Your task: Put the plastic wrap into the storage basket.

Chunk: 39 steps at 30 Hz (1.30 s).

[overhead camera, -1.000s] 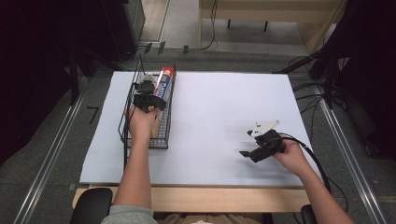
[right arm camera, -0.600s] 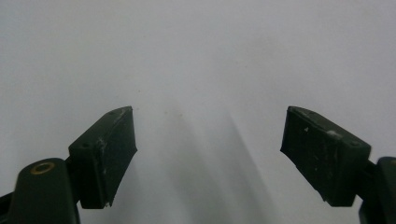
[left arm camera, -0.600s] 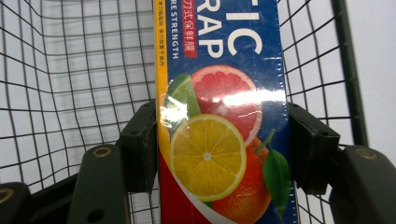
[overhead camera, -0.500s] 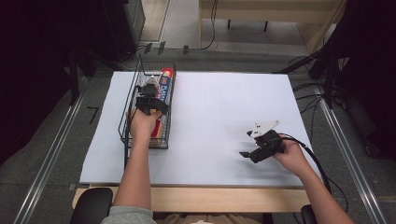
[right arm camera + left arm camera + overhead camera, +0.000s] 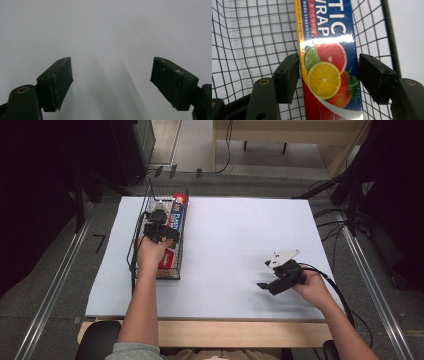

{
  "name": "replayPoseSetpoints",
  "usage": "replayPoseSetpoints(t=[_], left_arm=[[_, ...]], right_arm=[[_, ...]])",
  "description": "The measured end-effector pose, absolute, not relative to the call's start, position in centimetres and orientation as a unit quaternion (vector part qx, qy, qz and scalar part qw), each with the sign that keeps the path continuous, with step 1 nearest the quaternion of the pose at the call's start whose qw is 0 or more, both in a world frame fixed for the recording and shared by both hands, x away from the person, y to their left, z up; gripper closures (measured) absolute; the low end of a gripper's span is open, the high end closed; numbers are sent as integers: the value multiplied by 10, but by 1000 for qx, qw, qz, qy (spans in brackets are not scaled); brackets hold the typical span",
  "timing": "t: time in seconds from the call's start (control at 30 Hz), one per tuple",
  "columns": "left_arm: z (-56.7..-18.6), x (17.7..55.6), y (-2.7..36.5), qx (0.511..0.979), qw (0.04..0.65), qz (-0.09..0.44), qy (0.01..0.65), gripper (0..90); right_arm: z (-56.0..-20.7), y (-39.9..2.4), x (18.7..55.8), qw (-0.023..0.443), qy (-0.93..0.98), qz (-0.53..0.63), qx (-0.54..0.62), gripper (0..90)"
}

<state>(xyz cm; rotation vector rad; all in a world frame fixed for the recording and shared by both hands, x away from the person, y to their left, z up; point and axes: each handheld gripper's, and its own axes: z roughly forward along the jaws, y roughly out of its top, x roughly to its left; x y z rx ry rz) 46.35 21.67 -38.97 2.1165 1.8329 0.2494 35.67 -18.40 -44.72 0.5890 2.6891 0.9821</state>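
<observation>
Since a second ago your left gripper [image 5: 159,227] has drawn back a little toward you along the wire basket [image 5: 141,227], while your right gripper [image 5: 272,282] has stayed where it was, well to the right of the basket on the white table cover [image 5: 235,235]. Your left hand [image 5: 150,252] holds its gripper down inside the basket, over the long box of plastic wrap [image 5: 177,212] that lies flat along the basket's right wall, its red end at the far side. From the left gripper view, your jaws stand apart on either side of the box [image 5: 329,75]: the left one sits right at its yellow edge, though you cannot tell whether it touches, and the right one stands just clear of the blue edge, with a strip of basket mesh [image 5: 249,37] showing between. The box's printed lemon, lime and grapefruit lie right between the jaws. The basket holds the box and your gripper; the mesh floor to the left of the box is bare. Your right hand [image 5: 312,287] rests on the cover, and in the right gripper view its jaws are spread wide over plain white surface [image 5: 110,32], gripping nothing.
</observation>
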Motion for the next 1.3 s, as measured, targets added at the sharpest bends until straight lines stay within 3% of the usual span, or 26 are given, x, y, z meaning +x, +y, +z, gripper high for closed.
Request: replayPoseSetpoints(t=[0.43, 0.67, 1.1, 1.3], left_arm=[[-348, 439, 225, 775, 211, 101, 587, 298], [-335, 420, 225, 809, 252, 70, 527, 292], [-340, 384, 197, 862, 293, 45, 411, 257], [-348, 371, 183, 864, 327, 30, 383, 261]], right_arm=[[-446, -188, 356, 101, 910, 345, 208, 184], [-445, -189, 356, 101, 909, 347, 209, 184], [-446, -188, 355, 94, 909, 349, 207, 185], [-446, -187, 355, 91, 909, 350, 206, 185]])
